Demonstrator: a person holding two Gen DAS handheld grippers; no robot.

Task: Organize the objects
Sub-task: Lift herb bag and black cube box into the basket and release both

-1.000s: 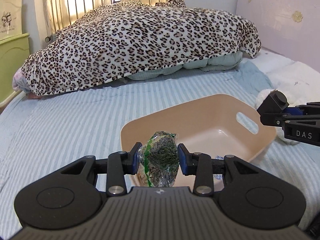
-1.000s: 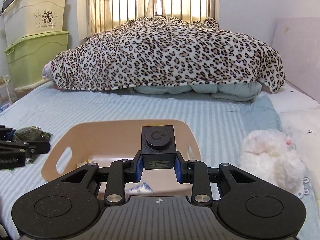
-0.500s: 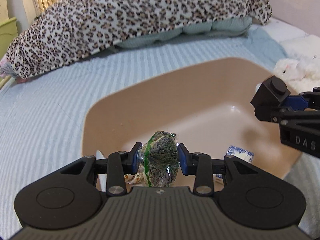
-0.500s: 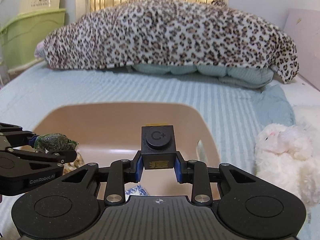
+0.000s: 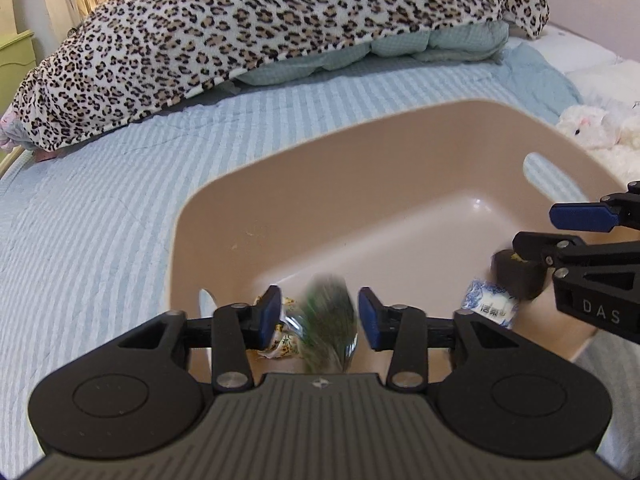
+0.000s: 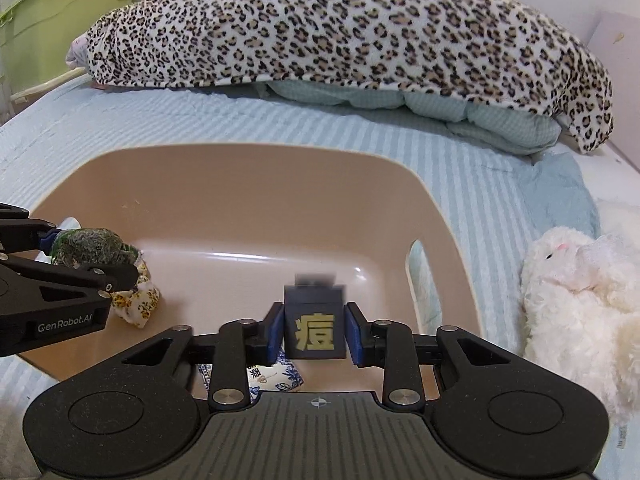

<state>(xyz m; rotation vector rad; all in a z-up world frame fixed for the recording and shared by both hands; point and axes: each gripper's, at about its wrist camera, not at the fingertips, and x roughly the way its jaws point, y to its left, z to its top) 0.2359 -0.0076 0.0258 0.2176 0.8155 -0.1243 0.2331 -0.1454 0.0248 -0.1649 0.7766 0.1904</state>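
Observation:
A tan plastic basin sits on the striped bed. Over its near end, my left gripper has its jaws opening. A green herb packet, blurred, drops between the blue pads with a gap on each side. My right gripper is over the basin's right side, and its jaws are opening too. A black box with a yellow character has tipped forward between its pads and slips free. In the left wrist view, that box hangs just under the right gripper.
In the basin lie a blue-and-white packet and a floral sachet. A white plush toy lies right of the basin. A leopard blanket is heaped at the far end of the bed, with green storage boxes at far left.
Both grippers came down and forward over the basin. Both then parted their jaws. The green packet and the black box, held tight before, now slip out.

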